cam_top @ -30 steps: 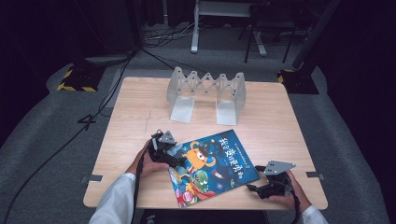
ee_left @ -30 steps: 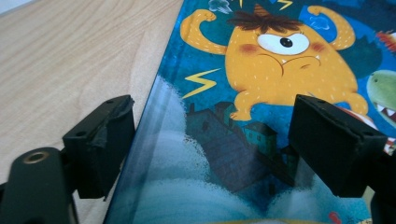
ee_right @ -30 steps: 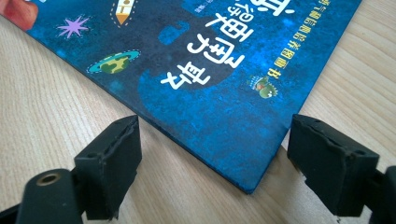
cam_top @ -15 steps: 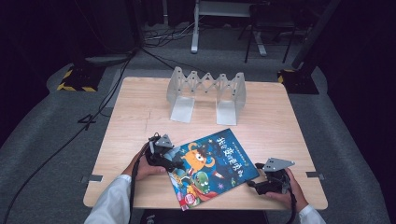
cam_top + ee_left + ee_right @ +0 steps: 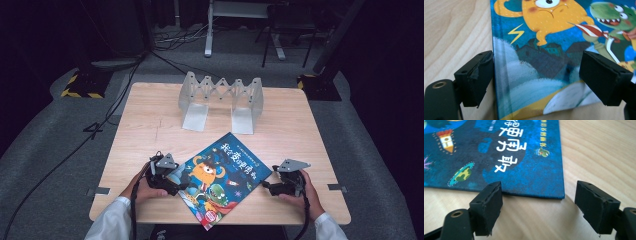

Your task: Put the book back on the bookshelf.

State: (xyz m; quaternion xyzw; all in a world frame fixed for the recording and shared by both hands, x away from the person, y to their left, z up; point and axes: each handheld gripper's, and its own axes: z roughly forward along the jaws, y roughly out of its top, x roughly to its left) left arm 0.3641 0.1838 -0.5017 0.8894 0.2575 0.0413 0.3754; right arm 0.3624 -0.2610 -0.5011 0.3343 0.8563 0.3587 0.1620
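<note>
Picture book point(image 5: 223, 178) flat on the tabletop point(image 5: 145, 125), both claws wide open!
Left claw point(image 5: 536, 75) straddles its spine corner; right claw point(image 5: 537, 202) sits just off the opposite corner, gripping nothing. Grey rack point(image 5: 220, 100) behind stands empty.

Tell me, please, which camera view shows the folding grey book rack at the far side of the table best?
The high view: the grey book rack stands whole there, its zigzag back and two flat feet visible beyond the picture book. The left and right gripper views look down at the book's cover and the wooden table, so they tell nothing about the rack.
</note>
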